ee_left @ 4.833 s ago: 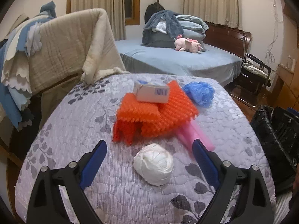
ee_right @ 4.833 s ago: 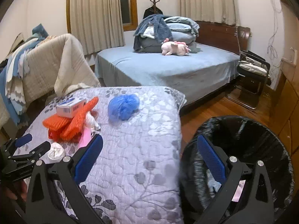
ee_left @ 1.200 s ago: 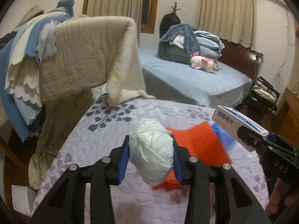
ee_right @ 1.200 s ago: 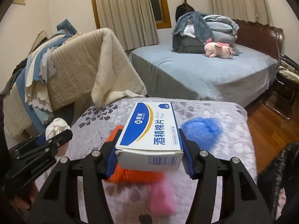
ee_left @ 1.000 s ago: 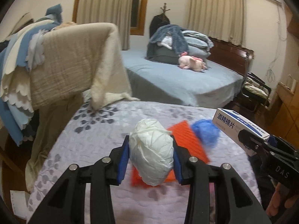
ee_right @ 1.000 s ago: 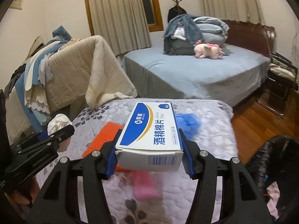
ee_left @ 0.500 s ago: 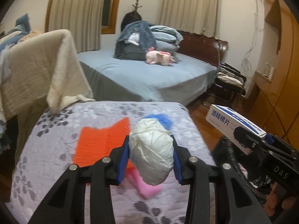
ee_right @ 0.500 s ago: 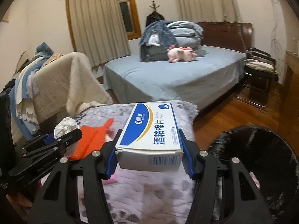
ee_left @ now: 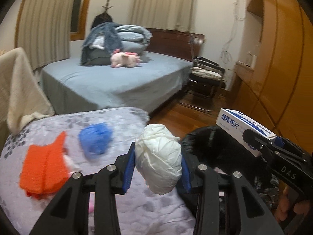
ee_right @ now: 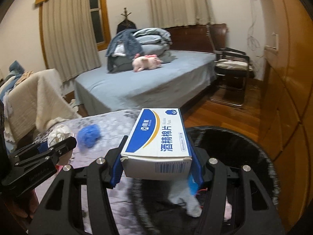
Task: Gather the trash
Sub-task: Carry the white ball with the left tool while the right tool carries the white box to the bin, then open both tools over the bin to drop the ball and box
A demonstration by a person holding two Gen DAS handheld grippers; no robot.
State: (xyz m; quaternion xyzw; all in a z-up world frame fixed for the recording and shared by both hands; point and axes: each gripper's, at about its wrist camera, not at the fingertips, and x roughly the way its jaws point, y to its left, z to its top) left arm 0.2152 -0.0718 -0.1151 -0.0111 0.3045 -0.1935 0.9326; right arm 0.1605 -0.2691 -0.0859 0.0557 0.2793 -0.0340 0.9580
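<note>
A crumpled white wad [ee_left: 159,157] sits clamped between the jaws of the left gripper [ee_left: 158,171], held in the air over the near edge of the quilted counter [ee_left: 121,211]. Just right of those jaws gapes a black trash bag [ee_left: 207,143]. The right gripper [ee_right: 156,168] has its jaws pressed on a blue-and-white box [ee_right: 158,139], with the bag's opening below and ahead. Left of the left jaws, a blue crumple [ee_left: 95,139] and an orange sheet [ee_left: 44,168] lie on the counter.
</note>
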